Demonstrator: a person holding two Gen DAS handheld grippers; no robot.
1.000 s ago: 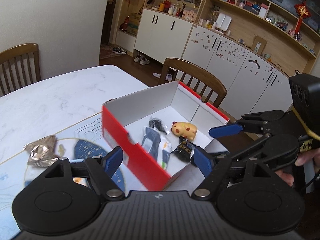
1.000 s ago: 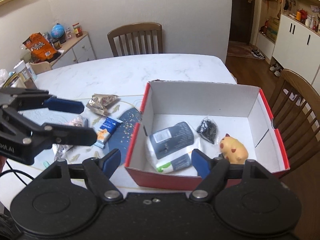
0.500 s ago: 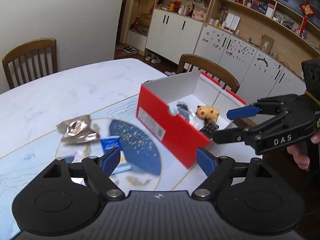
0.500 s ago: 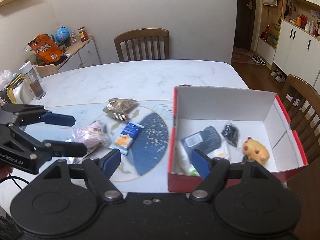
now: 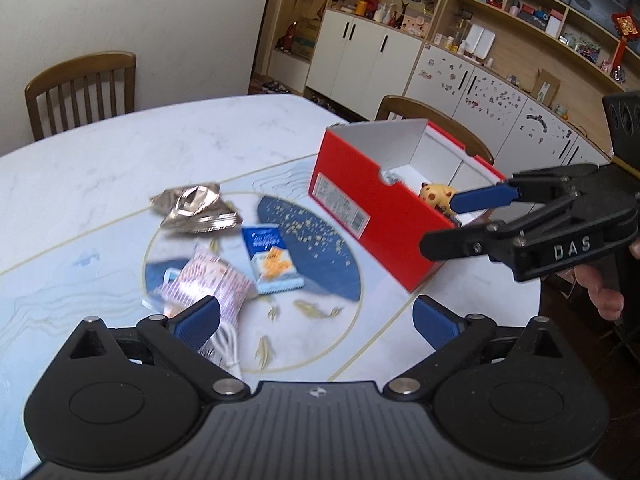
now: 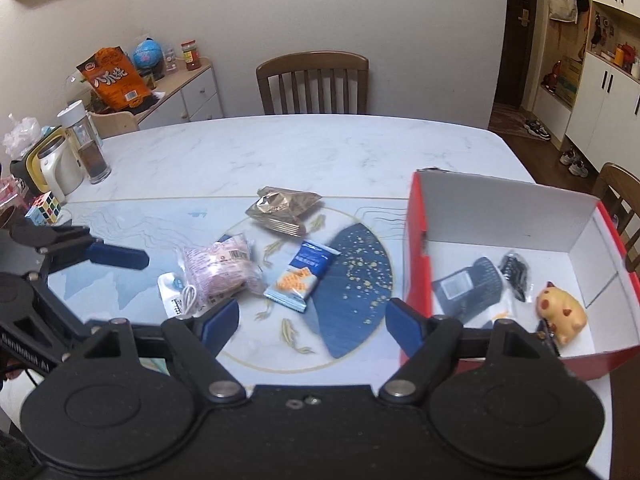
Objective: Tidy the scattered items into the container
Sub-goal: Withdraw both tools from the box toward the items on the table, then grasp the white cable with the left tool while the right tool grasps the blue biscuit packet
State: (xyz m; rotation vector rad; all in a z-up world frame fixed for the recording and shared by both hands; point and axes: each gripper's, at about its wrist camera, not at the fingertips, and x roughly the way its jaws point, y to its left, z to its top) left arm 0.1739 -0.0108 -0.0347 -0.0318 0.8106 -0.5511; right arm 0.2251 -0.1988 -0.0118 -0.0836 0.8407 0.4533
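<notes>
We find the left gripper (image 5: pixel 316 314) angled down over the worktop (image 5: pixel 120 152), jaws opening, empty. The right gripper (image 6: pixel 312 318) likewise, opening, empty. Beyond lie pink packet (image 6: pixel 218 270), blue packet (image 6: pixel 302 280), foil bag (image 6: pixel 282 210); red box (image 6: pixel 416 240) at right.

You have bare white marble desk (image 6: pixel 280 152) behind the packets; the red cardboard box's (image 6: pixel 416 248) upright wall blocks the right.
</notes>
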